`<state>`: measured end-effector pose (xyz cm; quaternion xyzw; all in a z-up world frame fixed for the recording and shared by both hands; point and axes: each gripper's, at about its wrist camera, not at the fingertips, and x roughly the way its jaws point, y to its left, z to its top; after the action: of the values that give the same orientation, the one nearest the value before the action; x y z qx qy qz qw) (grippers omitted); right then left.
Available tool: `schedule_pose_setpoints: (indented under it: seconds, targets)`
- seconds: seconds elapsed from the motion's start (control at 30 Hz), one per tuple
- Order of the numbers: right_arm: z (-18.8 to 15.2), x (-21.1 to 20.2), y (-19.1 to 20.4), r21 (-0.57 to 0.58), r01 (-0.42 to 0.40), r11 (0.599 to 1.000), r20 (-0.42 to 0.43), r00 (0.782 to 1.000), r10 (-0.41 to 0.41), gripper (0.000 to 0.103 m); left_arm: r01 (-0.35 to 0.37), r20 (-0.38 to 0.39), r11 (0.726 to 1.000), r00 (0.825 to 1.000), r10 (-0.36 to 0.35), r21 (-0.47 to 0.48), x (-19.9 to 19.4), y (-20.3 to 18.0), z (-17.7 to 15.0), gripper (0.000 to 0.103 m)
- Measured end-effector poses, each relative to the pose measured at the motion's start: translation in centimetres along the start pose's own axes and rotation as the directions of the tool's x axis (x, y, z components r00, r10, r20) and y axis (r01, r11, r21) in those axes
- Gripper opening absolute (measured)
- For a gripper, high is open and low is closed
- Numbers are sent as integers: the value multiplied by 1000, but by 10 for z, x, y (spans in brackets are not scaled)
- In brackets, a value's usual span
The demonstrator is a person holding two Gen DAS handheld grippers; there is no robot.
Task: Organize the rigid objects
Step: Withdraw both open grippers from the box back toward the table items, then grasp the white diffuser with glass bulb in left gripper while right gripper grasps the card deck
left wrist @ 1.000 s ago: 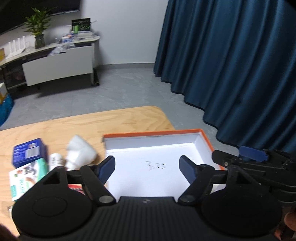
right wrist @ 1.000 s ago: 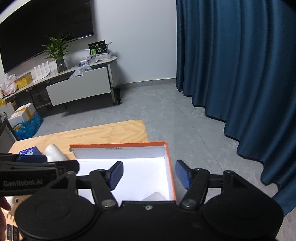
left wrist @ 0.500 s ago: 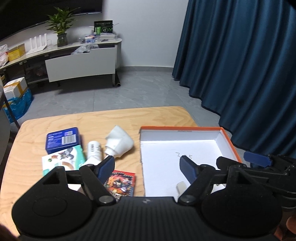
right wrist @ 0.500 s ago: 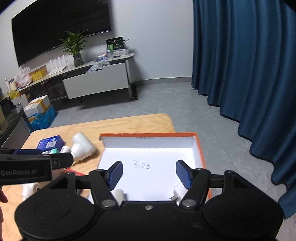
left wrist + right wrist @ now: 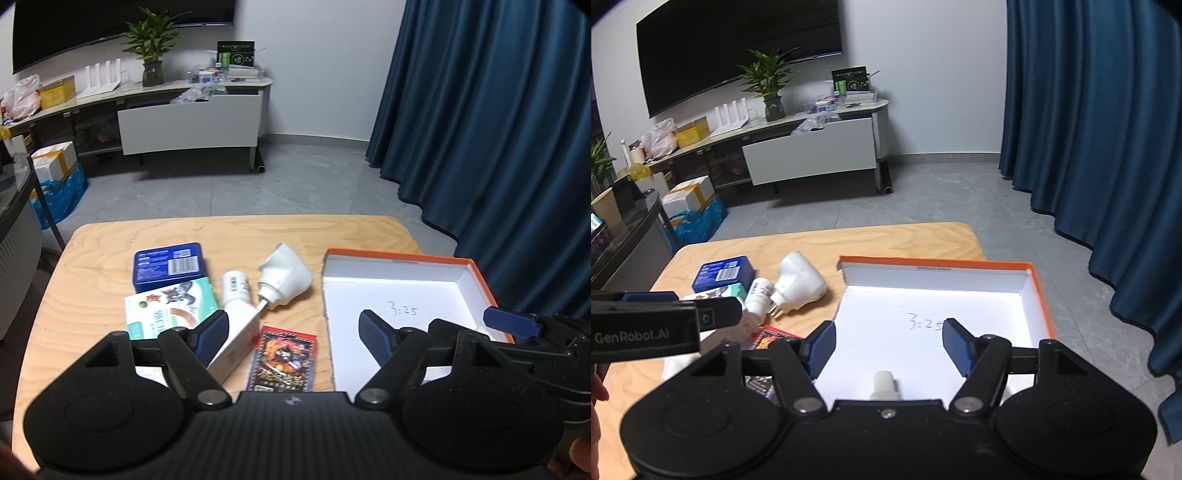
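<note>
An orange box with a white inside (image 5: pixel 400 258) (image 5: pixel 934 264) lies on the right of the wooden table, "3:25" written on its floor. A small white piece (image 5: pixel 884 384) rests inside near the front. To its left lie a white plug adapter (image 5: pixel 286 277) (image 5: pixel 799 284), a white bottle (image 5: pixel 236 288) (image 5: pixel 759 295), a blue tin (image 5: pixel 168 266) (image 5: pixel 724 273), a green-white carton (image 5: pixel 170 310), a long white box (image 5: pixel 236 345) and a colourful card pack (image 5: pixel 284 360) (image 5: pixel 772 338). My left gripper (image 5: pixel 293 328) hovers open over the card pack. My right gripper (image 5: pixel 889 339) hovers open over the box.
Dark blue curtains (image 5: pixel 498 129) hang close on the right of the table (image 5: pixel 240 230). Beyond the far table edge is grey floor, then a low white cabinet (image 5: pixel 188 118) with a plant and clutter. A hand (image 5: pixel 596 384) shows at the left edge.
Both views have swung left and drawn back from the box. The loose items on the left of the table have come fully into sight. Both grippers stay open and empty.
</note>
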<state>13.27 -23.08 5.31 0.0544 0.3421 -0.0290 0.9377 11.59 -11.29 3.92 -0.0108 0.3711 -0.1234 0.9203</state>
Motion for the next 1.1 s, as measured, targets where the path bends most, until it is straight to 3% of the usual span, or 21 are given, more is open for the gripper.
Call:
schedule_pose_setpoints:
  seconds: [0.67,1.1]
  targets:
    - [-6,19,53,-52,-72,996,-47,996,69,77,-61,-17,996,998,60,-67,-5,55,-13,79]
    - [-23,31,64,-56,-98,994,-83,992,93,77,-166,-86,977,984,155,-136,6,118,-39,80]
